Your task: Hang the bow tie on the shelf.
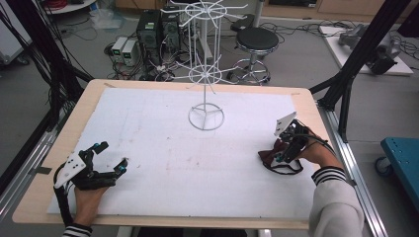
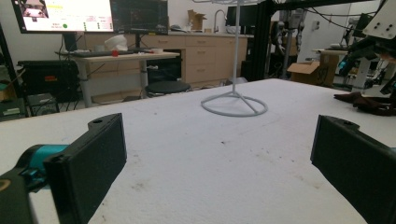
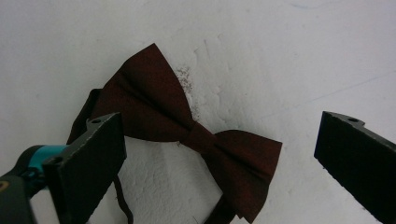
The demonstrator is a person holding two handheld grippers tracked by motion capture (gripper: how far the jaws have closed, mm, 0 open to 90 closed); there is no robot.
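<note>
2 tools are out over the white surface (image 1: 163, 148), and the job looks barely begun. The rack (image 1: 205, 69) stands bare at the far middle, well apart from both, with nothing between it and the work. The left tool (image 1: 112, 157) hovers released near the left edge, holding nothing. The right tool (image 3: 219, 154) hangs spread above the bow tie (image 3: 187, 130), lying flat at the right edge; grasping remains.
</note>
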